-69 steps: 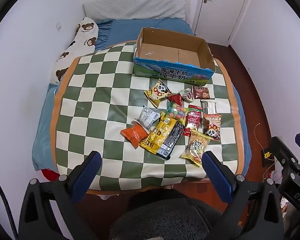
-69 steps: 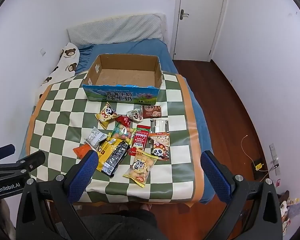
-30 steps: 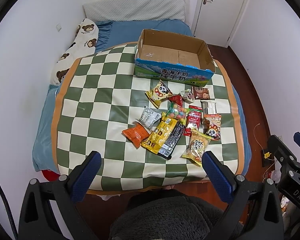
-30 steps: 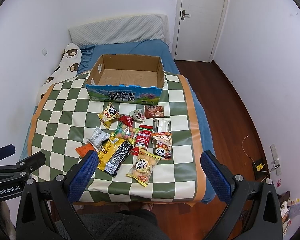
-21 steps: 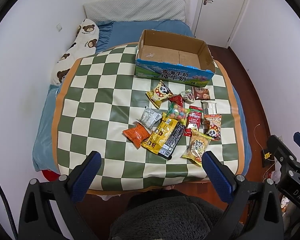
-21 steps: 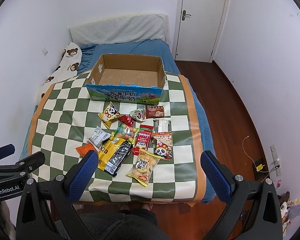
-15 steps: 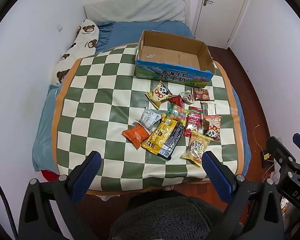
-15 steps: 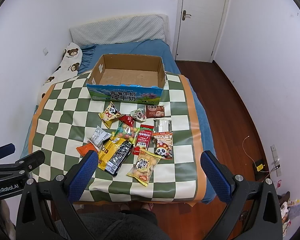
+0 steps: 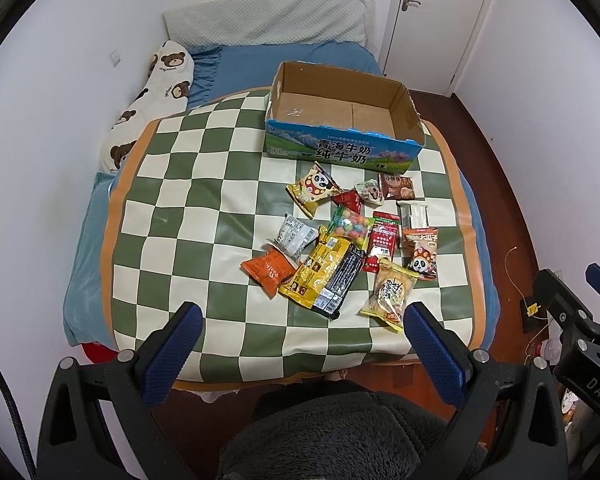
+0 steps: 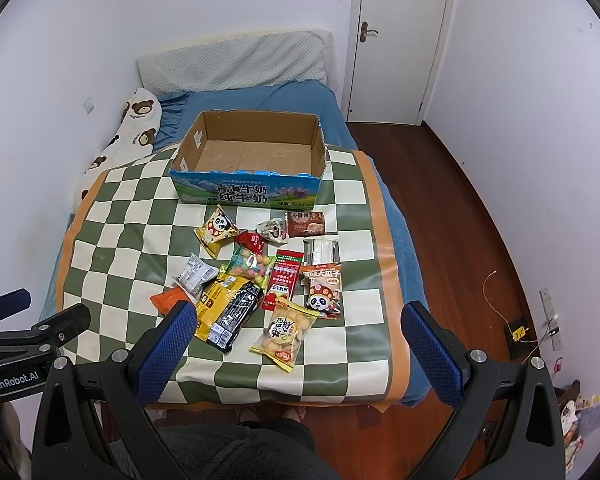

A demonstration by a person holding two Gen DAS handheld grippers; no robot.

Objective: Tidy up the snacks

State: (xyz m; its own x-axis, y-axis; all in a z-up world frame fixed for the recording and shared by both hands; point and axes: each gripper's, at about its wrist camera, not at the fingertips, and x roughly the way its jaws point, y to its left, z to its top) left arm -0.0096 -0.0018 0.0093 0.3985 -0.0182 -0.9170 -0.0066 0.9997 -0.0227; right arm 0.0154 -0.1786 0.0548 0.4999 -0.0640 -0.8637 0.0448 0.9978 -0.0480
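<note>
Left gripper (image 9: 298,330): spread wide, empty | right gripper (image 10: 298,330): spread wide, empty | assorted foil snack packets (image 9: 332,268): beyond fingertips, on green-and-cream checkered mat (image 9: 188,200) | open blue-printed cardboard box (image 10: 256,150): behind packets.

Cardboard box (image 10: 244,194), centre of the frame: front panel read "青海牛奶 纯牛奶" in white on blue-green.
Brown packet (image 10: 305,224), just below the box: "小酥饼".
Orange panda packet (image 10: 323,290), centre right: "大瓜子", first characters unclear.
Left gripper's body (image 10: 14,376), lower left: "GenRobot.AI".
Right gripper's body (image 9: 596,386), lower right of the left wrist view: "DAS", the rest cut off.
Other wrappers' print too small to read.
</note>
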